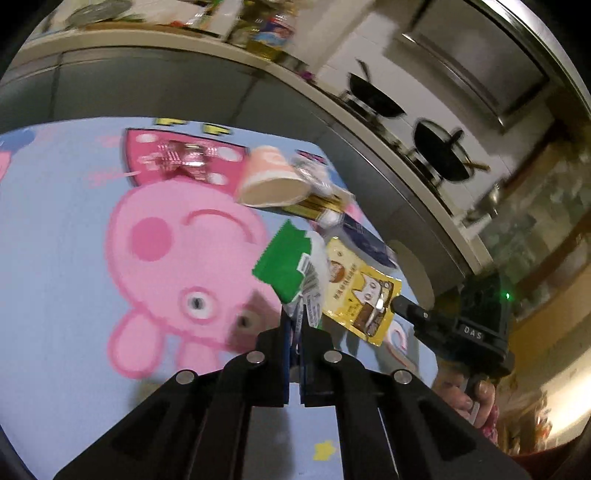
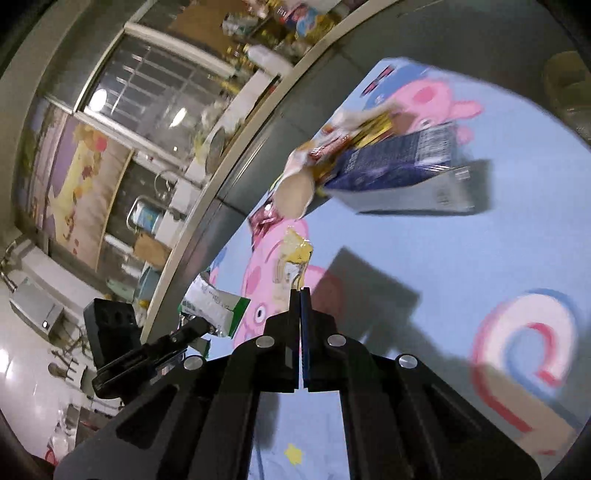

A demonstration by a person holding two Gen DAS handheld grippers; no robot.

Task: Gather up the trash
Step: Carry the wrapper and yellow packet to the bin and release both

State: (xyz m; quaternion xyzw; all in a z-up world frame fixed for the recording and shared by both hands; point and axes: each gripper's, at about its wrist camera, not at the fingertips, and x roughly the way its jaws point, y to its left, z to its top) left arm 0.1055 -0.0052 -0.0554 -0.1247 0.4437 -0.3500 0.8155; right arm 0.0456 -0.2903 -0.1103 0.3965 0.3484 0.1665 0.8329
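My left gripper is shut on the lower edge of a green and white wrapper, which hangs above the blue cartoon cloth. The right wrist view shows this wrapper in the left gripper at the left. My right gripper is shut on a yellow snack packet. That packet and the right gripper appear on the right of the left wrist view. On the cloth lie a tipped paper cup, a dark blue carton, a gold box and a shiny pink wrapper.
A grey kitchen counter curves behind the cloth, with two black pans on a stove. A person's hand grips the right tool's handle. Shelves crowded with jars and boxes stand beyond the counter.
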